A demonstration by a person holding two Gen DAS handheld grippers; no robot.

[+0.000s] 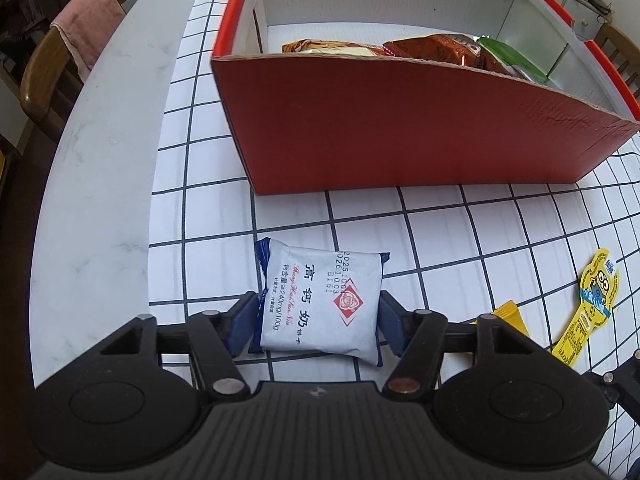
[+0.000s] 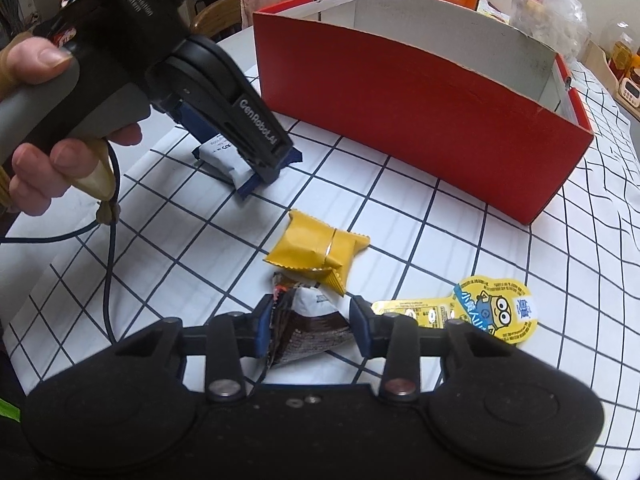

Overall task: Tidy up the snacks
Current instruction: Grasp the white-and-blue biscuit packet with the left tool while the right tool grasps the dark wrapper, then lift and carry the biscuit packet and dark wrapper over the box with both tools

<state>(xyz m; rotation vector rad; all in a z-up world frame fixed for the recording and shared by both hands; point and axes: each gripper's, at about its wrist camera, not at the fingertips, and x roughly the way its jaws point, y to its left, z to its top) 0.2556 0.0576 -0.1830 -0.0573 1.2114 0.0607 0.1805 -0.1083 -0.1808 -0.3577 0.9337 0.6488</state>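
1. Left gripper (image 1: 318, 320): pads pressed against both sides of the white biscuit packet (image 1: 320, 300), which lies on the desk (image 1: 420, 224) just in front of the red box (image 1: 400, 128).
2. Right gripper (image 2: 312, 322): clenched on a crumpled brown-and-white wrapper (image 2: 308, 324), resting on the checked cloth.
3. Just beyond that wrapper: a yellow foil packet (image 2: 316, 250), touching or overlapping its far edge.
4. To the right, flat on the desk: a yellow cartoon-printed snack (image 2: 480, 310), close to the right finger.
5. Inside the red box: several packets, orange-brown (image 1: 436, 50) and green (image 1: 508, 58), against the near wall.
6. At left in the right wrist view: a hand (image 2: 44, 128) wrapped round the left gripper's handle.
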